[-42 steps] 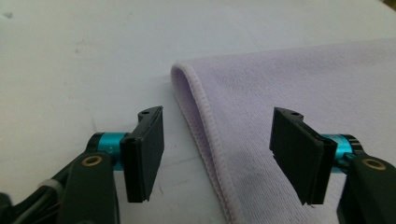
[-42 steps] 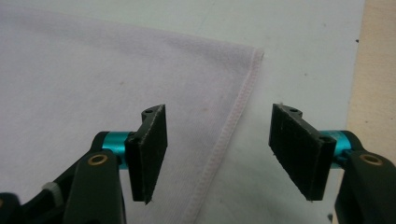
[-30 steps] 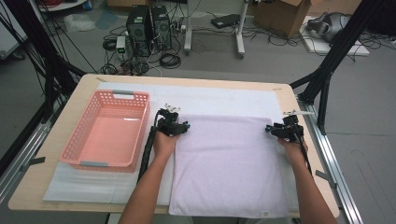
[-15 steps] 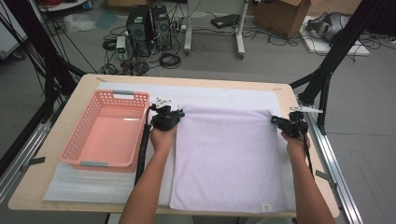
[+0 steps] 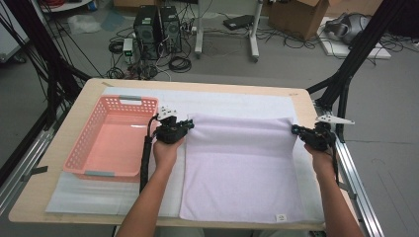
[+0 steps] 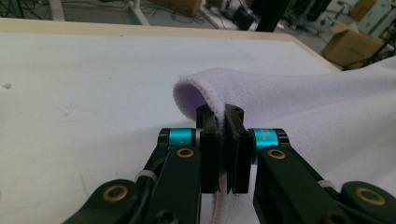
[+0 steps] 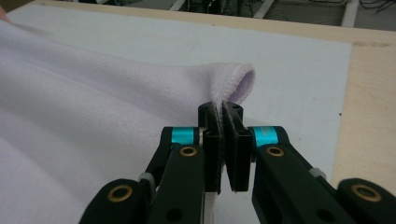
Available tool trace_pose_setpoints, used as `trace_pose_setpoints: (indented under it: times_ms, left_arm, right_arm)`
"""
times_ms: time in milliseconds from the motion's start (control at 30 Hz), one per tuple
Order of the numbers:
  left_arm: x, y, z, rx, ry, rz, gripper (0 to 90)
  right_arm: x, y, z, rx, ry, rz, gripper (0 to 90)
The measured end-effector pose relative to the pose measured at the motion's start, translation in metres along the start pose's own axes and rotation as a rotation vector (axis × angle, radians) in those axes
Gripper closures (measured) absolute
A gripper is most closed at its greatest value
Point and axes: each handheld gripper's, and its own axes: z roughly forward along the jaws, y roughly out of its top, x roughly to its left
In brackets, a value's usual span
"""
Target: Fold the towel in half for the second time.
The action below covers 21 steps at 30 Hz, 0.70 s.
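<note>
Clamping the lilac towel [image 5: 242, 168] by its far corners, left hand-held gripper [image 5: 184, 126] and right hand-held gripper [image 5: 298, 131] each pinch a hem; the gripper views reveal folded edges, the high view a pink basket [image 5: 111, 140] beside the left.

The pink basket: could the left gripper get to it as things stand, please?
Probably not yet: the pink basket sits just beside the left gripper with nothing between, but its jaws are clamped on the lilac towel's far corner.
</note>
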Motion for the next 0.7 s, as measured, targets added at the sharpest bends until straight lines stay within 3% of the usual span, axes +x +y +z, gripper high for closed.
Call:
trace_pose_setpoints:
  times_ms: [100,200,567,700]
  left_arm:
    - [-0.012,0.001,-0.012,-0.006,-0.017,0.046,85.4]
    - [-0.021,-0.006,-0.025,-0.029,-0.039,0.039,85.4]
    - [-0.036,-0.051,-0.063,0.031,-0.076,0.090,85.4]
    - [-0.043,-0.068,-0.074,0.050,-0.090,0.105,85.3]
  right_arm:
    - [0.007,-0.008,-0.014,-0.008,0.017,-0.017,86.7]
    - [0.012,-0.019,-0.029,-0.015,0.027,-0.026,86.7]
    - [0.028,-0.056,-0.065,-0.004,0.071,-0.026,86.6]
    - [0.035,-0.067,-0.077,0.031,0.083,-0.047,86.6]
